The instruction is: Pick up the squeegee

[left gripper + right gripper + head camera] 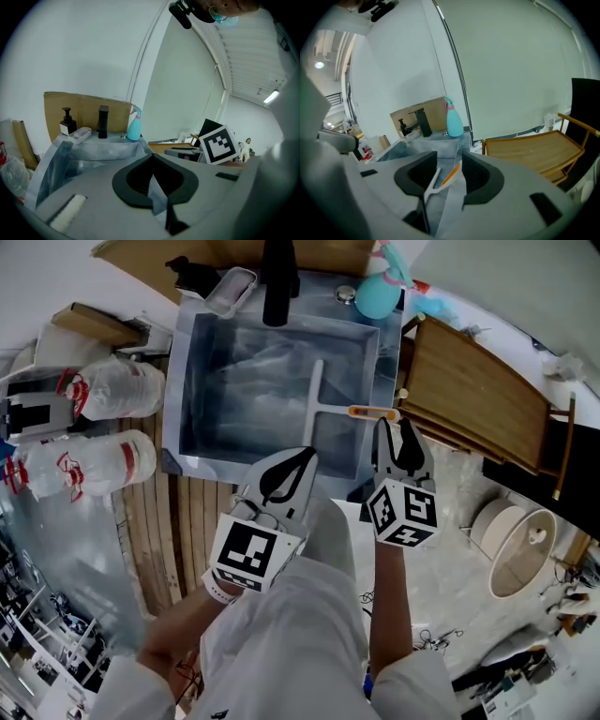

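We see the right gripper (396, 427) with its fingers standing wide apart and holding nothing; in the right gripper view (450, 161) the dark pads sit clear of each other, and the squeegee (440, 178) shows in the gap between them, farther on, with neither pad pressing on it. The left gripper (302, 460) has its fingers brought together, tips meeting, with nothing between them in the left gripper view (152, 157). The squeegee (316, 404) lies inside the sink (187, 381), its white handle running away from us along the basin and its orange part reaching out to the right, up to the sink's right rim. From the head view the right gripper's fingertips come just short of that orange end; we cannot tell whether they touch it. The left gripper hangs over the near rim of the sink, just beside the right one. The basin around the squeegee is open, with bare floor to its left and beyond it. A black tap (277, 282) and a teal spray bottle (378, 296) stand at the far rim, well apart from the squeegee. A wooden rack (469, 390) lies close along the sink's right side, near the right gripper, and plastic bottles (117, 385) lie on the worktop (150, 521) to the left
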The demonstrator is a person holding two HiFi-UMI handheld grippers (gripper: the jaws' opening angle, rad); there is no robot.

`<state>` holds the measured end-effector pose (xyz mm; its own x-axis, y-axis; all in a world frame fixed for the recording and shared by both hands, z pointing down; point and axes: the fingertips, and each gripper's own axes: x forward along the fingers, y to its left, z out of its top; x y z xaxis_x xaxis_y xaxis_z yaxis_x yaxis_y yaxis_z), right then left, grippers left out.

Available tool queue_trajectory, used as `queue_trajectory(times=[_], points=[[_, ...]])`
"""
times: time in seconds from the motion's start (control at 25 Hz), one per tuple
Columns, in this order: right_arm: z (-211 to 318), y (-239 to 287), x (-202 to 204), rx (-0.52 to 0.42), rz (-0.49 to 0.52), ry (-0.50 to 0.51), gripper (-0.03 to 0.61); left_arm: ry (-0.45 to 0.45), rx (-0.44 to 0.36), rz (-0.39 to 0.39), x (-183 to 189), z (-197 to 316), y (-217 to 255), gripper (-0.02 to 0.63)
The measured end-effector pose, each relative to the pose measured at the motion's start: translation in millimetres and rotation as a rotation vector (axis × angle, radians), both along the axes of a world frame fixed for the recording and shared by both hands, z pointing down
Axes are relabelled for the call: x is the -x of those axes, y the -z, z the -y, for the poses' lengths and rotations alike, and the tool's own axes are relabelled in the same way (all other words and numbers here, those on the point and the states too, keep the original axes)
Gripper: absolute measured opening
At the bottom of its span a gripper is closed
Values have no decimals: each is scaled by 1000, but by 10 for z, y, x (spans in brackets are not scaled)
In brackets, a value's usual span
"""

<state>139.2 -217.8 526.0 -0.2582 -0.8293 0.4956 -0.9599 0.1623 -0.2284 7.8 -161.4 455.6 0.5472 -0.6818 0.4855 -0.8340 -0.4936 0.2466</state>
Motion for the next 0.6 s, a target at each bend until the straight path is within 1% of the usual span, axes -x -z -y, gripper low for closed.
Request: queue_trajectory(times=[0.08,0.32,0.6], points=[[18,-130,-20,21,16,-36,146,3,9,0,2,17,-84,5],[89,-387,-59,67,88,-128,149,15,37,1,59,101,-300,5],[87,-658,-25,113,149,-184,149,2,58,3,64,114,-472,5]])
